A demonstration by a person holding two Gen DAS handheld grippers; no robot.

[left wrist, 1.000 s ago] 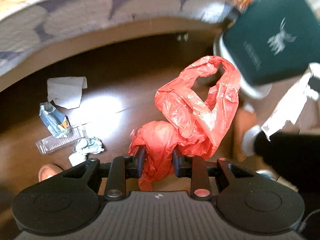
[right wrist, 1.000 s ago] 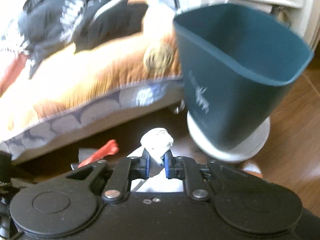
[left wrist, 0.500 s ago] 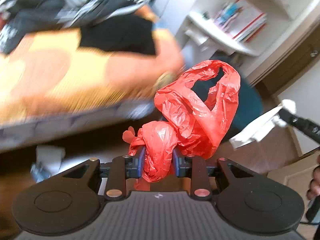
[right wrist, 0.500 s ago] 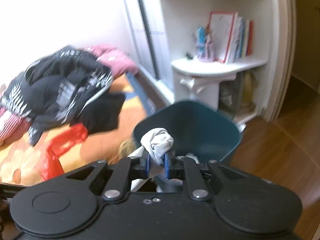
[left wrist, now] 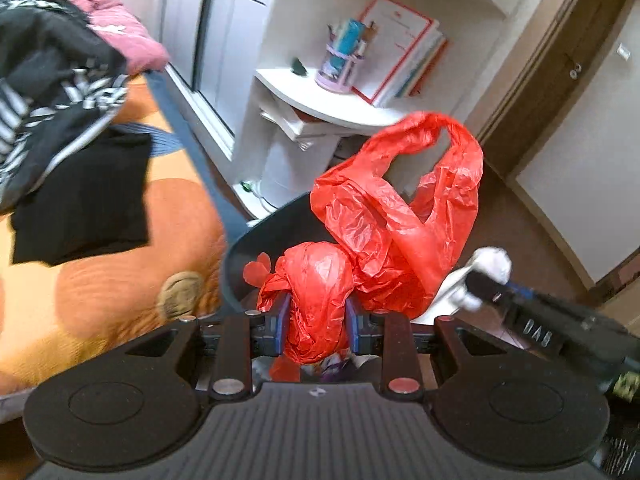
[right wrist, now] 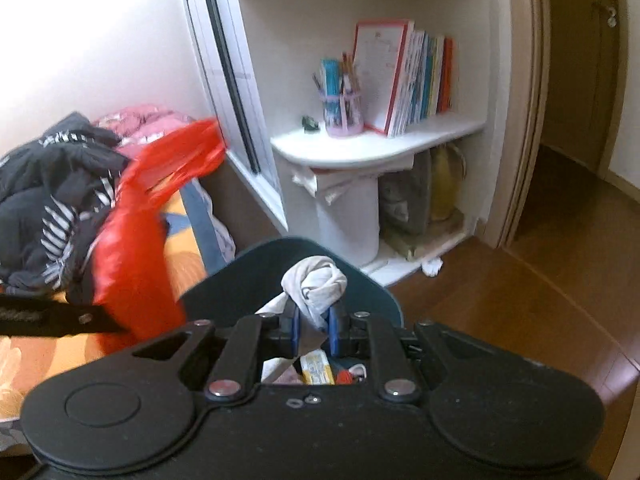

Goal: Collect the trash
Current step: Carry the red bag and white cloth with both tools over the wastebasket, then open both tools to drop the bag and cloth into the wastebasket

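Right now the left gripper point(left wrist: 317, 316) pinches a red plastic bag point(left wrist: 384, 216), the right gripper point(right wrist: 313, 328) clamps a white paper wad point(right wrist: 316, 284), both above the dark bin point(right wrist: 360, 292).

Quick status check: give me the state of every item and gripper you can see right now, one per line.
left gripper: shut on the red plastic bag
red plastic bag: crumpled, held above the bin
right gripper: shut on the white paper wad
white paper wad: scrunched, held over the bin
dark green bin: upright, open, some trash inside
books: standing upright on the shelf
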